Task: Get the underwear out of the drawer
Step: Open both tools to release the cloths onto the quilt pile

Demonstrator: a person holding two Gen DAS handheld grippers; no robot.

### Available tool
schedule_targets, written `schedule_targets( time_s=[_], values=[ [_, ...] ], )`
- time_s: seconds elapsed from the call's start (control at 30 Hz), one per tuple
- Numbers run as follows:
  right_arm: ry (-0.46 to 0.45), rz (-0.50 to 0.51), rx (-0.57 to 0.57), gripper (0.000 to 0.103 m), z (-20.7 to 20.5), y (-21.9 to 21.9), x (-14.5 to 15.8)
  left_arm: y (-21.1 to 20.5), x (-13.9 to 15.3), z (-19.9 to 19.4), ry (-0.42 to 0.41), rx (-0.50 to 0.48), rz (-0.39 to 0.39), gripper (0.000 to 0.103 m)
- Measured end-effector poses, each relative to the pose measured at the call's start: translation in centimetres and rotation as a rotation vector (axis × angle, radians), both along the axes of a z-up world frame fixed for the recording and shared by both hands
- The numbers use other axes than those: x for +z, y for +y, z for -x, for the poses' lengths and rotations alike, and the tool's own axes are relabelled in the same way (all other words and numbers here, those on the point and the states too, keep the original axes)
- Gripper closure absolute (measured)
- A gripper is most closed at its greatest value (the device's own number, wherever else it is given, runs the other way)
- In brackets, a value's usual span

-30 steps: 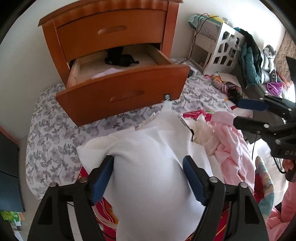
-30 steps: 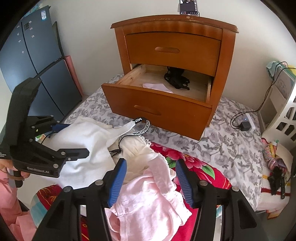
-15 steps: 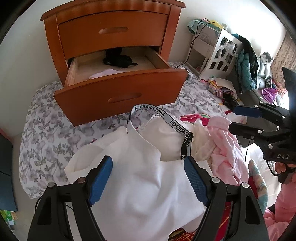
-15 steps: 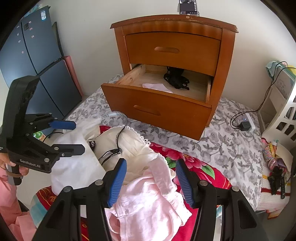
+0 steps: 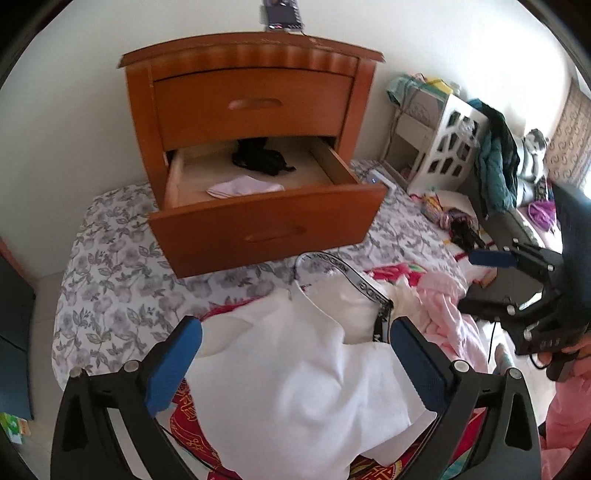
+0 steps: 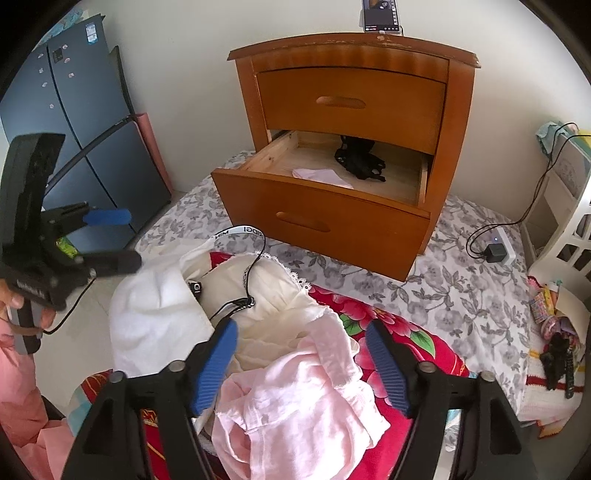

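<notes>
Left tongs (image 5: 295, 363) opening wide, nothing pinched, poised above a white garment (image 5: 295, 376) lying loose on the bed. Right tongs (image 6: 301, 363) also opening, empty, over a pale pink garment (image 6: 295, 402). Just ahead of both, a cream piece (image 6: 266, 291) with a black lettered band, all heaped on a red floral blanket (image 6: 391, 332).

Beyond the pile, straight ahead: open lower drawer (image 5: 266, 218) of a wooden nightstand (image 6: 351, 92) standing on the bed. Inside, underwear still to fetch: a light piece (image 5: 243, 186) near the front panel, a black piece (image 5: 260, 158) farther back.

Probably best to keep jaws spread, travel forward clear of the pile and over the drawer front, then dip onto the light piece first, pinching a raised fold, not flat cloth. Worth lifting straight up so nothing snags on the front panel.

Grey flowered sheet (image 5: 110, 273) covering the bed. Farther off: pale wall, white openwork shelf (image 5: 443, 147) to the right of the left tongs, dark blue cabinet (image 6: 92, 122) to the left of the right tongs, phone (image 6: 380, 14) atop the nightstand.
</notes>
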State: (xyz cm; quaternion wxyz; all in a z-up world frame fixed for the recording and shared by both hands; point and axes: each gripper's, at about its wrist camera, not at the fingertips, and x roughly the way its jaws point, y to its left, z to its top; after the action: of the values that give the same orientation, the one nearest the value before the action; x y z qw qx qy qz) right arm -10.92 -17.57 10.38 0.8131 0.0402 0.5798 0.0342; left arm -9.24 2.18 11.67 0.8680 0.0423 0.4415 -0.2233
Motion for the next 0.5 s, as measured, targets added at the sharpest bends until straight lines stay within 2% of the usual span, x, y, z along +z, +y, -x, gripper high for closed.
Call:
schedule_targets(
  time_s=[0.07, 0.17, 0.33, 0.5],
  values=[
    [-0.002, -0.004, 0.003, 0.011, 0.0, 0.2, 0.0, 0.7, 0.2, -0.3, -0.006, 0.032, 0.006, 0.001],
    [-0.004, -0.003, 0.003, 0.000, 0.0, 0.2, -0.1, 2.1, 0.2, -0.9, -0.012, 0.092, 0.014, 0.001],
    [-0.017, 0.000, 0.004, 0.000, 0.1, 0.2, -0.1, 3.7, 0.2, -1.5, -0.012, 0.168, 0.034, 0.001],
    [-0.015, 0.001, 0.010, 0.000, 0.1, 0.3, -0.2, 3.6, 0.5, -1.1, -0.017, 0.154, 0.025, 0.001]
  ],
)
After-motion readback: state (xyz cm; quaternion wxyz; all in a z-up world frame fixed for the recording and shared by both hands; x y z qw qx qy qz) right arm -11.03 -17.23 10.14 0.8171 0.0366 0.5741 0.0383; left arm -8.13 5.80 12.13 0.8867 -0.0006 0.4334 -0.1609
